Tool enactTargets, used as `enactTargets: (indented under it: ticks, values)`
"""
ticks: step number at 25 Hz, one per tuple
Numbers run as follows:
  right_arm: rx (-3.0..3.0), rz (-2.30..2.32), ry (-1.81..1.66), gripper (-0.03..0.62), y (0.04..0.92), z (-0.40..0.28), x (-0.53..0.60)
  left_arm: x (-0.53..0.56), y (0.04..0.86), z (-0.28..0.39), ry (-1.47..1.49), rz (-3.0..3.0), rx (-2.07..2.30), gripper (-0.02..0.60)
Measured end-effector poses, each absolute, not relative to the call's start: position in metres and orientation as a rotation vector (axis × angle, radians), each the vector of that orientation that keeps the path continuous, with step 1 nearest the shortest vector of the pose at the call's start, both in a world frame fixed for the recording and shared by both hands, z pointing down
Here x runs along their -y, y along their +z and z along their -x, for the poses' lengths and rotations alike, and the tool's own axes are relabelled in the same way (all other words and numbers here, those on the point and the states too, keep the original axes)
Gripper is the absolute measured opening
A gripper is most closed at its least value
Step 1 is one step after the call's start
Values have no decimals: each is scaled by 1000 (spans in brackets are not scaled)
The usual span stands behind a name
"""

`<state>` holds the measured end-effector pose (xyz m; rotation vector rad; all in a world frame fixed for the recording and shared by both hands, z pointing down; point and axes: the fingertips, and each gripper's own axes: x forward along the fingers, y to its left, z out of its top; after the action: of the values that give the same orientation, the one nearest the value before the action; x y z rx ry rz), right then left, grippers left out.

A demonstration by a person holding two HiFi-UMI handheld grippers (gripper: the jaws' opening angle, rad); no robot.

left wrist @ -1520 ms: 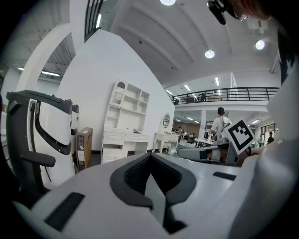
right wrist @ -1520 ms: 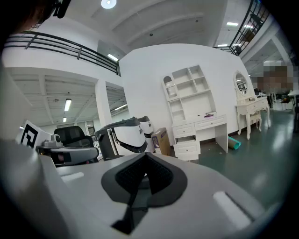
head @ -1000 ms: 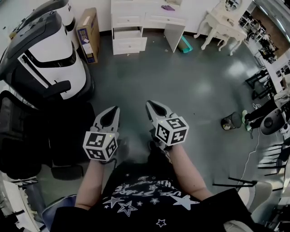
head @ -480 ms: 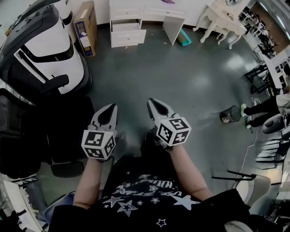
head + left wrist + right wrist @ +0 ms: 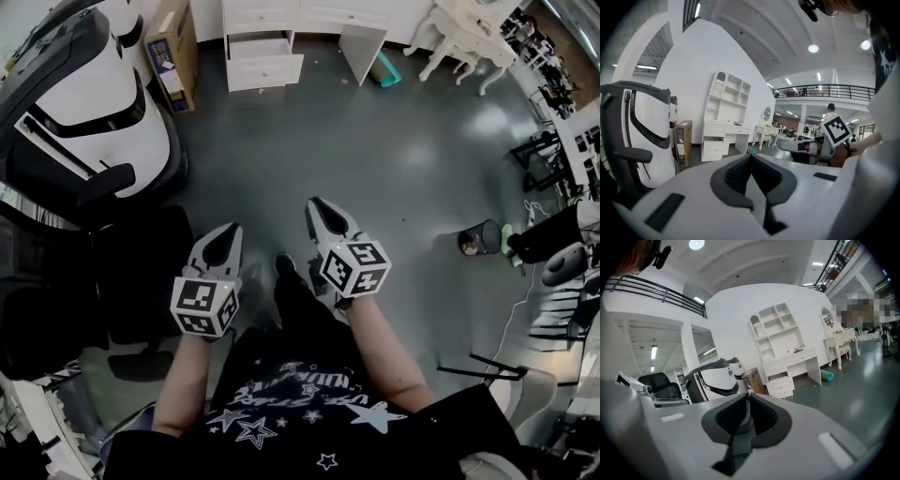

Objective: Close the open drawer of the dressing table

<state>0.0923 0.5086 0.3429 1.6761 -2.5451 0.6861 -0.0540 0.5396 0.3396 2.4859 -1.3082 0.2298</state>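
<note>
A cardboard box (image 5: 167, 52) stands just left of the white dressing table (image 5: 323, 19), whose lower drawer (image 5: 265, 72) juts out open. Well apart from that table, over the grey floor (image 5: 403, 169), the left gripper (image 5: 228, 231) and the right gripper (image 5: 319, 204) hang side by side, each with its jaws closed and holding nothing.

Nothing is reading clearly: print on the shirt (image 5: 309, 382) behind the left gripper (image 5: 228, 231) and the label on the cardboard box (image 5: 167, 45) far ahead of it are showing only as blur.
</note>
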Motion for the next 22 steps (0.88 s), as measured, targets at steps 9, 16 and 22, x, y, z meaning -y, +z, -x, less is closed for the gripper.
enactTargets:
  ticks: [9, 16, 22]
  values:
    - [2531, -1634, 765, 3, 352, -94, -406, -467, 346, 58, 264, -2401, 1370, 9]
    - [2529, -1580, 844, 3, 355, -104, -312, -389, 348, 50, 292, -2347, 1445, 9]
    - [2564, -1515, 860, 3, 360, -104, -254, -333, 346, 53, 297, -2305, 1530, 9]
